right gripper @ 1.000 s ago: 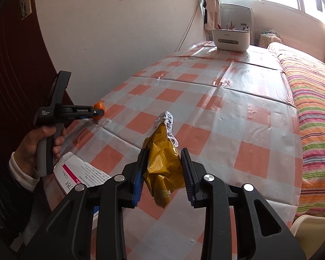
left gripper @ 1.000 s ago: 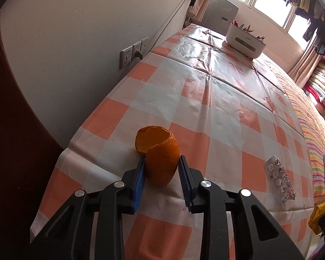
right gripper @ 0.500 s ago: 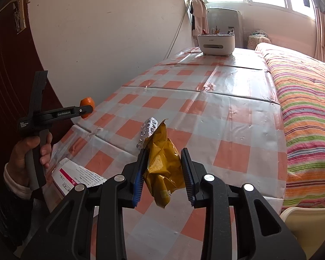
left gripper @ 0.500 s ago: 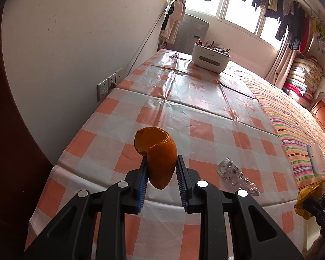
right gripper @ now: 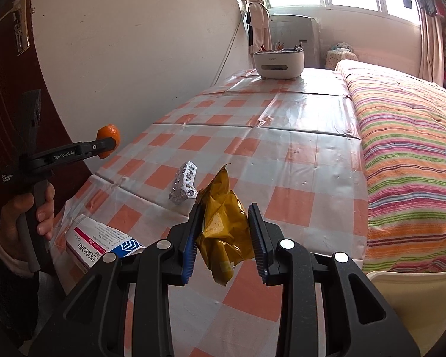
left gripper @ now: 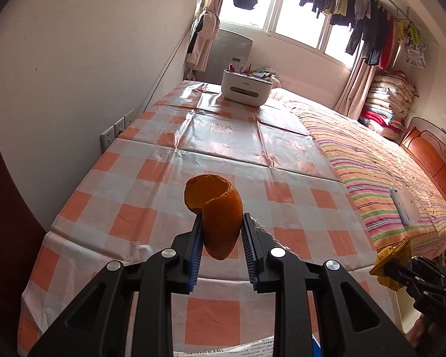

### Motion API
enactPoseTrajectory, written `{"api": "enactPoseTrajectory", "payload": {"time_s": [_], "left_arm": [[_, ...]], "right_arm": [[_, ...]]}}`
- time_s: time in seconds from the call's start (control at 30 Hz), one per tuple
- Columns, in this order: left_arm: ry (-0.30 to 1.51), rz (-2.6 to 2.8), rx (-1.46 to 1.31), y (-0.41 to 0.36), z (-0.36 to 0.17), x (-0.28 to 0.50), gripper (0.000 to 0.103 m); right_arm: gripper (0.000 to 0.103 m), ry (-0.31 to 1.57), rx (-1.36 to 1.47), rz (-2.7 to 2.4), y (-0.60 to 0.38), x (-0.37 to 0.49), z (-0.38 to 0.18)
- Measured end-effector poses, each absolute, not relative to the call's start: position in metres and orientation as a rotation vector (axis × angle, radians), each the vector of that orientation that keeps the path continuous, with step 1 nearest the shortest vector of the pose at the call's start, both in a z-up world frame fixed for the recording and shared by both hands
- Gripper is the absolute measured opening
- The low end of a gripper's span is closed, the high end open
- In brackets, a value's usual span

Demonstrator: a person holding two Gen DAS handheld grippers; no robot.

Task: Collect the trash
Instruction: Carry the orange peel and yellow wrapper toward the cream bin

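Observation:
My left gripper (left gripper: 220, 229) is shut on a curled orange peel (left gripper: 215, 208) and holds it above the near end of the checked table (left gripper: 139, 178). It shows too in the right wrist view (right gripper: 108, 142), held up at the left with the orange peel (right gripper: 107, 132). My right gripper (right gripper: 223, 223) is shut on a crumpled yellow wrapper (right gripper: 223, 223), above the table's front edge. The yellow wrapper (left gripper: 391, 254) also shows at the lower right of the left wrist view. A silver blister pack (right gripper: 183, 183) lies on the table just beyond the wrapper.
A white and red medicine box (right gripper: 99, 242) lies at the table's near left corner. A white organiser box (left gripper: 246, 87) stands at the far end. A striped bed (right gripper: 407, 154) runs along the right. A cream chair or bin edge (right gripper: 413, 291) is at the lower right.
Both grippers have risen and drawn back from the table with their loads. The peel has left the tablecloth. The blister pack now lies clear of the wrapper.

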State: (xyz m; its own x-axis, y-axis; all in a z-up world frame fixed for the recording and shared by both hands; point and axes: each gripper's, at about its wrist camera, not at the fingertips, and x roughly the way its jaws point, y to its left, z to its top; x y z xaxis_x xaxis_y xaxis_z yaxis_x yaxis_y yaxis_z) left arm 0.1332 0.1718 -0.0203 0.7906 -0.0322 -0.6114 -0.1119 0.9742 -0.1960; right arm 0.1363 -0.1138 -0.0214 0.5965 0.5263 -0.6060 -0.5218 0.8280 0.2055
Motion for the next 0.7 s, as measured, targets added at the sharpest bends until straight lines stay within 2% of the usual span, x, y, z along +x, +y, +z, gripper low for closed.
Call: {"api": "enactPoseTrajectory", "payload": {"time_s": [0.7], "left_arm": [[0.658,-0.076,-0.15,0.111,-0.021,0.132,0.025]], "right_arm": [[0.032,0.676,0.027,0.536,-0.152,0.13,-0.015]]}}
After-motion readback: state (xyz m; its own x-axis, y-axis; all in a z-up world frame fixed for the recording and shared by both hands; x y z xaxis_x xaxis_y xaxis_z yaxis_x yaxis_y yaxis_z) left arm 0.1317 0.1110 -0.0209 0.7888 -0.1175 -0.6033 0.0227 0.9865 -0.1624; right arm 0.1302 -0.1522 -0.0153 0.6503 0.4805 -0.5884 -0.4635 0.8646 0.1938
